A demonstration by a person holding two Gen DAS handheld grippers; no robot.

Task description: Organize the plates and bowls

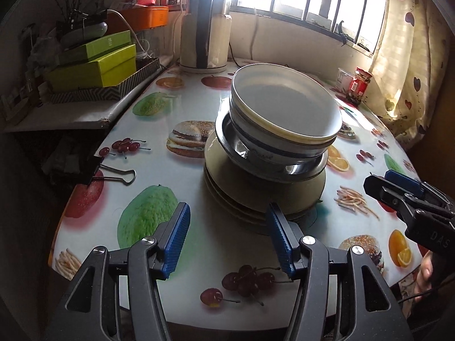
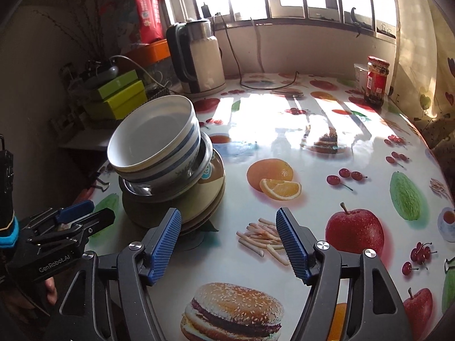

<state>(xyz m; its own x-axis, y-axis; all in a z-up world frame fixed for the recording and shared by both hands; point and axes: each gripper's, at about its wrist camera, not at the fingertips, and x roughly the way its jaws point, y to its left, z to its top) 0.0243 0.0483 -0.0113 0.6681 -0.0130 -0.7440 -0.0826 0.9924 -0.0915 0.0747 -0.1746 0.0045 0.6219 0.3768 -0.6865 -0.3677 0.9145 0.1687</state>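
Table [image 2: 327,147] w/ fruit-print cloth holds everything; kettle [image 1: 204,34] at the back edge, green boxes [image 1: 96,65] off to the left side, red jar [image 2: 376,79] far right. Task's things sit as one stack near the table's left-middle: plates [image 1: 227,187] at the bottom, a steel dish [image 1: 295,169] on those, then nested bowls [image 1: 284,110] on top, blue-banded one under a white one. Stack leans a bit, bowls off-centre on the plates. Left gripper [image 1: 227,244] just in front of the stack, jaws apart, holding nothing; right gripper [image 2: 229,244] beside the stack on its right, also spread and empty. Step: can't settle it; fits a finished pile w/ both tools backed off, or a mixed pile about to be sorted. Binder clip [image 1: 113,173] lies near the left edge.
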